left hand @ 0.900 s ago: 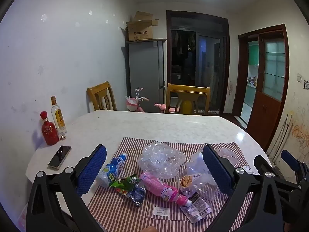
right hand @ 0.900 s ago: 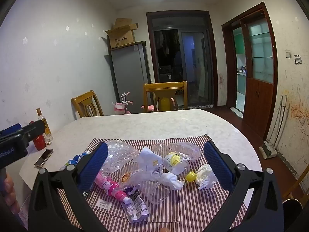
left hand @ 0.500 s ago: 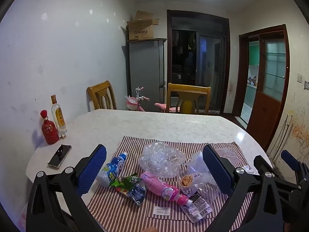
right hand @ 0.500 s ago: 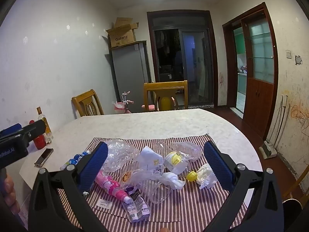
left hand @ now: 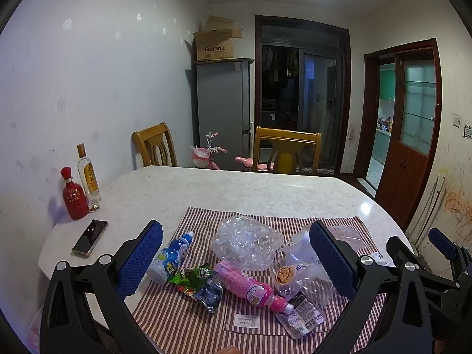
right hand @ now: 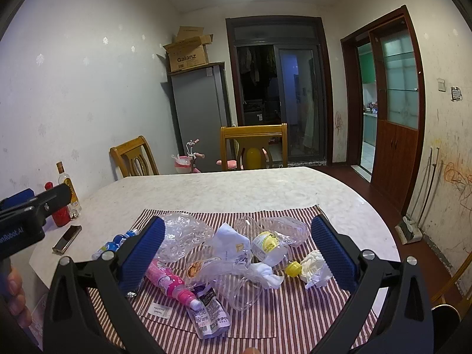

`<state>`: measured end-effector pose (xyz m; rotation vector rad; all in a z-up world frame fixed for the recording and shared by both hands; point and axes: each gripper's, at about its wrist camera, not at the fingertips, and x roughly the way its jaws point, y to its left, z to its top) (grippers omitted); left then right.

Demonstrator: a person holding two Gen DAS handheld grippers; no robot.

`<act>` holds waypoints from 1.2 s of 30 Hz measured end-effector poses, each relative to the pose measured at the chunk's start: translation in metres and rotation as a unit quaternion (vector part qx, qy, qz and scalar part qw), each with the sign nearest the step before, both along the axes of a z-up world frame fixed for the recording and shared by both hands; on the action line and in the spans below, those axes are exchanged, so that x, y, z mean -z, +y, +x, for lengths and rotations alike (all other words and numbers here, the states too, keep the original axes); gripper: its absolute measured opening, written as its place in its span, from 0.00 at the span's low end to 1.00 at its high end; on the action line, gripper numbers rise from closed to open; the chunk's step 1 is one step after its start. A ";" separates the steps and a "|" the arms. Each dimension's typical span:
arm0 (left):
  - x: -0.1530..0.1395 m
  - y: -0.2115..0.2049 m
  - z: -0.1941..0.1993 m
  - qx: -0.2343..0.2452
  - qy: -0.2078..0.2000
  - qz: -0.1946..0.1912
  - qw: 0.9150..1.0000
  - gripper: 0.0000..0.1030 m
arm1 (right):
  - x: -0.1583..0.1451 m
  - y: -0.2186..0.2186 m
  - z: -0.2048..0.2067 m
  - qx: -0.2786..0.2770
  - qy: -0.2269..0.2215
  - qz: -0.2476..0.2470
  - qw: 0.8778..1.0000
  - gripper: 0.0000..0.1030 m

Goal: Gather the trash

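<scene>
We held the left gripper (left hand: 236, 261) with its jaws spread wide and nothing between the pads, poised above the near edge of the striped cloth (left hand: 188, 321). The right gripper (right hand: 237, 255) was just as wide and just as empty, tipped slightly down over the same heap. Beneath the left one lay a pink bottle (left hand: 250, 287), a blue-and-white bottle (left hand: 169, 261) and a green wrapper (left hand: 194, 278), with crumpled clear plastic (left hand: 244, 242) behind them. Under the right one we saw a crushed yellow-capped bottle (right hand: 271, 247), a wad of tissue (right hand: 314, 267) and a printed pouch (right hand: 211, 314). All of it still rested on the cloth. We judged the collecting not yet begun: every piece remained to be picked up, and no bin or bag showed in either view. Further out on the table (left hand: 236, 188) stood two bottles by the wall and a phone (left hand: 90, 237).
</scene>
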<state>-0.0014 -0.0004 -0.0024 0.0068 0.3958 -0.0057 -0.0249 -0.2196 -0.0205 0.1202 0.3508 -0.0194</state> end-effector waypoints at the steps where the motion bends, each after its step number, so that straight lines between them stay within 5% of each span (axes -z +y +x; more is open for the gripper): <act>1: 0.000 0.000 0.000 0.000 0.000 0.000 1.000 0.94 | 0.000 0.000 0.000 0.000 0.000 0.000 1.000 0.97; 36: 0.005 -0.003 0.003 0.004 0.001 -0.001 1.000 0.94 | -0.002 0.004 -0.003 -0.002 0.001 -0.002 1.000 0.97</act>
